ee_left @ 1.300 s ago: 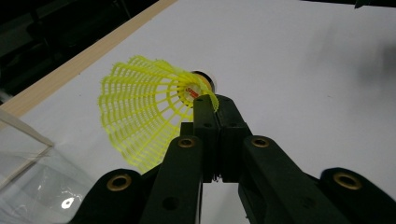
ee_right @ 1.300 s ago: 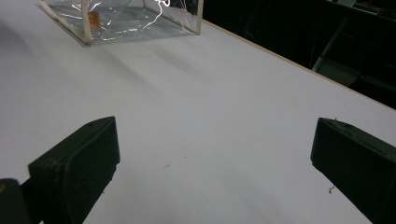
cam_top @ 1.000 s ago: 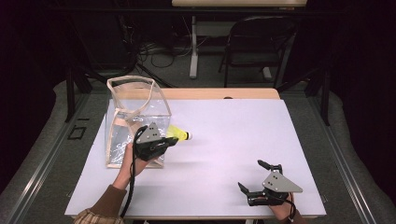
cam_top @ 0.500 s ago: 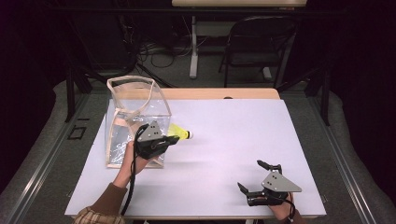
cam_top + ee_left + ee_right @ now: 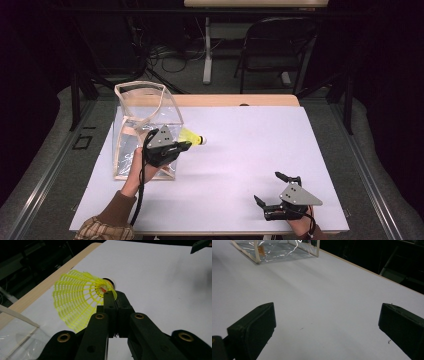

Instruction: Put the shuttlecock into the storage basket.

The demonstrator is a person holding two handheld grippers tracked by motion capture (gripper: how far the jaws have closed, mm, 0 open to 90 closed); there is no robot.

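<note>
Left gripper: the black two-jaw left gripper [image 5: 184, 146] sits at the left of the white table top [image 5: 250, 150], just right of the bag, with the person's left hand [image 5: 137, 167] behind it. In the left gripper view [image 5: 112, 296] its jaws are pressed together, pinching the rim of the shuttlecock's skirt.
Shuttlecock: the yellow plastic mesh shuttlecock with a white cork tip [image 5: 192, 137] is held at the left gripper's tips, above the table, its tip pointing right in the high view. In the left gripper view [image 5: 77, 298] the open skirt fans out to the left of the jaws and the tip points away towards the far side.
Bag: the clear plastic bag with cream edging and handles [image 5: 145, 127] stands upright at the left of the table, just left of the shuttlecock. Whether the skirt touches the bag's wall cannot be told. Its near corner shows in the right gripper view [image 5: 277, 250].
Right gripper: the black right gripper with a grey three-cornered plate [image 5: 275, 189] rests at the near right of the table, well apart from the shuttlecock. Its jaws stand wide apart with nothing between them, only bare table in the right gripper view [image 5: 327, 322].
</note>
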